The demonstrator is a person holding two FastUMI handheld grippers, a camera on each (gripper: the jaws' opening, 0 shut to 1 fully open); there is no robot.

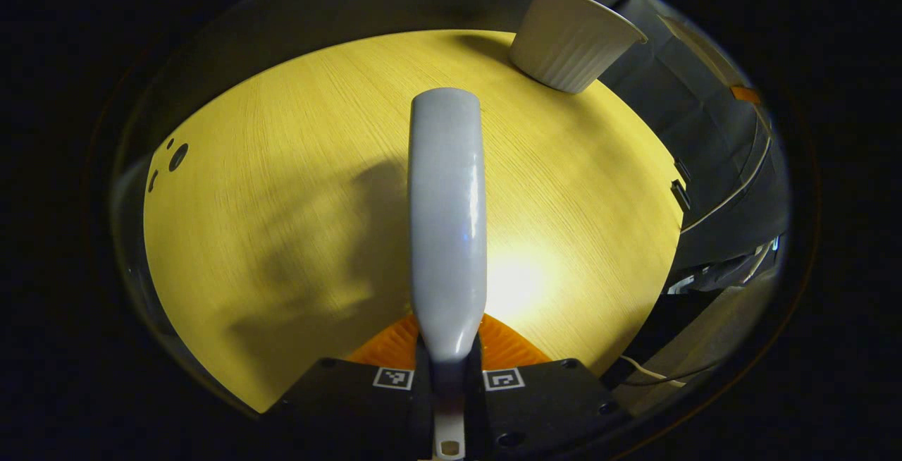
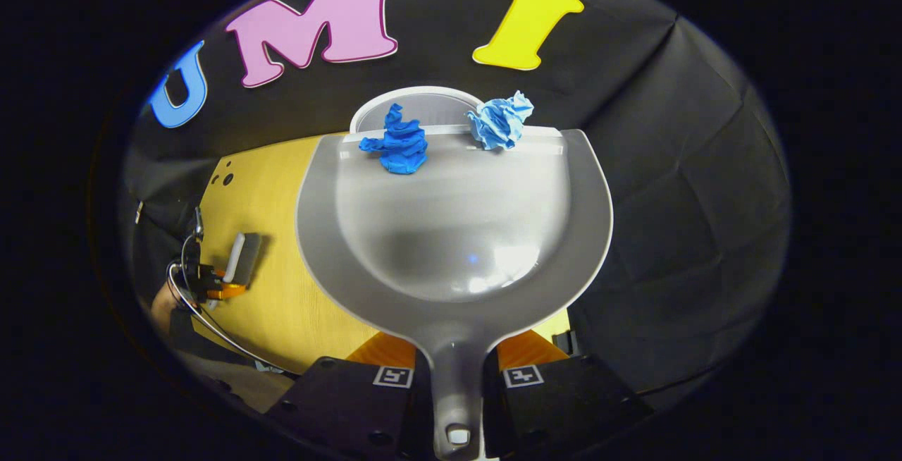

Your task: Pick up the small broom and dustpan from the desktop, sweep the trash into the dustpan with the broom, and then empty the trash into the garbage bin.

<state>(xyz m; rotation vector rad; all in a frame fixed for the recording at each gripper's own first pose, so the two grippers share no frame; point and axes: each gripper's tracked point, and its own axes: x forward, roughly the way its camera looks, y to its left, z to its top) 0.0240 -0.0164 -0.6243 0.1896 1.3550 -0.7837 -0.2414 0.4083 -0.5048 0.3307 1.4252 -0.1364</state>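
The small broom [image 1: 447, 214] shows as a long grey body running forward over the wooden table [image 1: 282, 165]; my left gripper [image 1: 449, 352] is shut on its handle. My right gripper [image 2: 454, 352] is shut on the handle of the grey dustpan [image 2: 451, 235], which is held in the air. A dark blue crumpled wad [image 2: 399, 142] and a light blue wad [image 2: 500, 121] sit at the pan's far lip. Just beyond that lip is the rim of the white garbage bin [image 2: 423, 100]. The ribbed bin [image 1: 571, 34] stands at the table's far right corner. The broom [image 2: 243, 256] is low over the table, far left.
Black cloth walls close in the table [image 2: 268, 292] at the back and right. Small holes [image 1: 176, 156] mark the table's far left corner. Cables [image 1: 726, 200] hang past its right edge. A hand [image 2: 165, 299] with a cable holds the left gripper.
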